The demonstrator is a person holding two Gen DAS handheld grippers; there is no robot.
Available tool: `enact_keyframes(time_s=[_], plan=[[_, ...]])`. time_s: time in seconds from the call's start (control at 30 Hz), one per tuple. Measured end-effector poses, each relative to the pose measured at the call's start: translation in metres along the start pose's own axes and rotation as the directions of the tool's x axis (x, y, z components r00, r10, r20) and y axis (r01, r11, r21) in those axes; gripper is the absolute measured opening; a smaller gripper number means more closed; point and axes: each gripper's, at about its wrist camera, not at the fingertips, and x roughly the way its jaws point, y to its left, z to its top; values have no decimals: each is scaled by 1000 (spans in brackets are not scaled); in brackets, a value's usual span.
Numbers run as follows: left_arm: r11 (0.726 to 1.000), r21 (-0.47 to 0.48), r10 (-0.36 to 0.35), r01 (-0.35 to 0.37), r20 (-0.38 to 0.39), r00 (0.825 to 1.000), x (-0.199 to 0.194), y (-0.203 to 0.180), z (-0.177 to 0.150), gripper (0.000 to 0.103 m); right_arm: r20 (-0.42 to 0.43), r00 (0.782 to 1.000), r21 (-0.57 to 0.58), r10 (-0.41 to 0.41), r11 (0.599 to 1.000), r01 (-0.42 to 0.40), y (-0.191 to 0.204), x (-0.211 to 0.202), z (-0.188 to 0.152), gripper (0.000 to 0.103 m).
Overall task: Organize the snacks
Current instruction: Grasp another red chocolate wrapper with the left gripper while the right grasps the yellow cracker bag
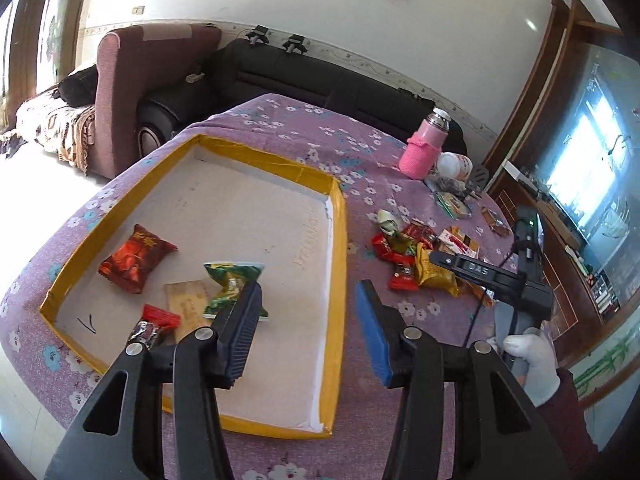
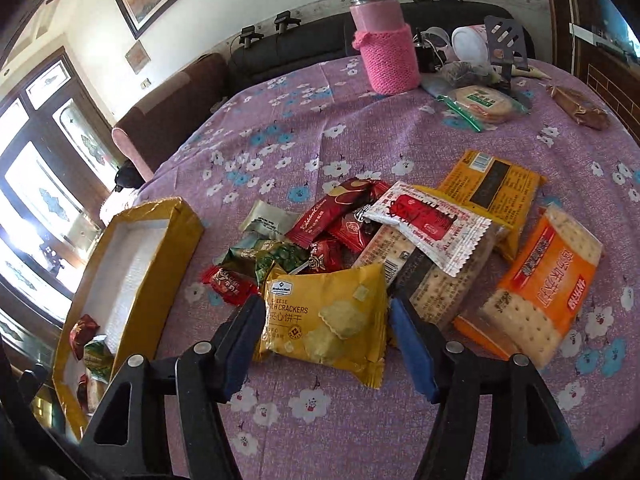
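— Now, left gripper (image 1: 308,312)?
— Hovers over the near right part of the tray (image 1: 340,240), jaws parted, nothing between the pads. Just beyond its left finger (image 1: 240,328), flat on the tray floor: a green pack (image 1: 232,284).
— Else in the tray?
— Red pack (image 1: 134,258) at left, small red-and-silver one (image 1: 158,322) near, tan wrapper (image 1: 188,300) between.
— Right gripper (image 2: 324,332)?
— Jaws wide, one on either side of the yellow cracker pack (image 2: 324,320), which lies flat on the cloth (image 2: 280,128). Cannot tell whether the pads touch it.
— Rest of the snacks?
— Heaped right of the tray: red bars (image 2: 340,216), white sachet (image 2: 428,228), orange cracker pack (image 2: 544,284). Far off, a pink flask (image 2: 386,48).
— Anything of the person?
— White glove (image 1: 532,356) on the right gripper's handle.
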Motion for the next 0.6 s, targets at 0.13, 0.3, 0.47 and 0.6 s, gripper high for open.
enact_keyframes(time_s=[0.13, 0.3, 0.47, 0.6], plan=[[999, 39, -15, 16, -22, 1000, 10, -26, 3, 51, 6, 998, -71, -56, 996, 56, 16, 10, 2, 80], [995, 76, -62, 70, -94, 994, 36, -57, 2, 51, -23, 997, -113, -68, 991, 65, 12, 8, -7, 56], [986, 142, -69, 91, -154, 986, 69, -91, 2, 51, -34, 999, -75, -32, 997, 29, -13, -15, -17, 53], [979, 175, -65, 106, -228, 972, 110, -110, 1, 51, 13, 1000, 1, 25, 1000, -25, -44, -32, -21, 53]])
